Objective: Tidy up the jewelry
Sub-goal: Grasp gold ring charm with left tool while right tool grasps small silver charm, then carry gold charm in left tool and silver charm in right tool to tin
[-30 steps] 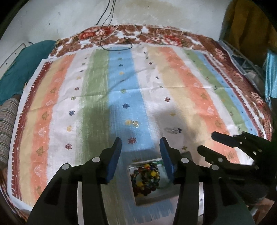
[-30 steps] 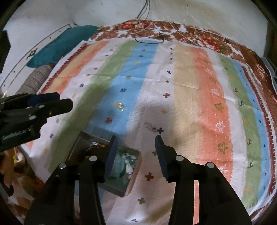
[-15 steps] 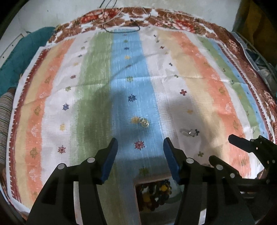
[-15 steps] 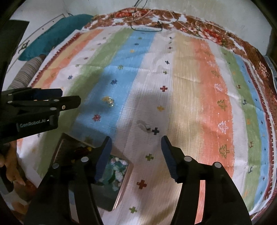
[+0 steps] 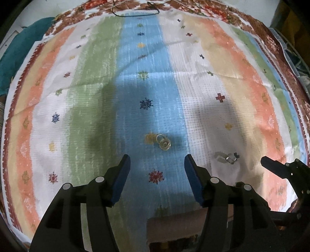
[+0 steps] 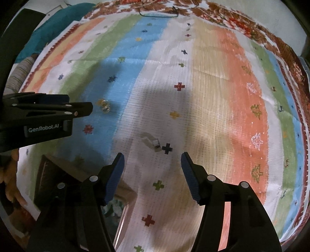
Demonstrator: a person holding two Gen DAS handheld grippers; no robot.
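Now left gripper (image 5: pixel 156 162) opens, empty, near gold earring (image 5: pixel 163 143); right gripper (image 6: pixel 151 160) likewise.

A striped cloth (image 5: pixel 93 81) in green, blue, white and orange bands, with a floral brown border, covers the surface. A black cord (image 5: pixel 135 14) lies at its far edge. A teal fabric (image 5: pixel 17 56) sits far left.

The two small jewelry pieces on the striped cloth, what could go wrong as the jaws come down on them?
1. The wire ring is tiny and flat; the left gripper, jaws opening and empty, may pinch the cloth instead.
2. The pale clasp piece blends into its white stripe, so the right gripper could miss it.
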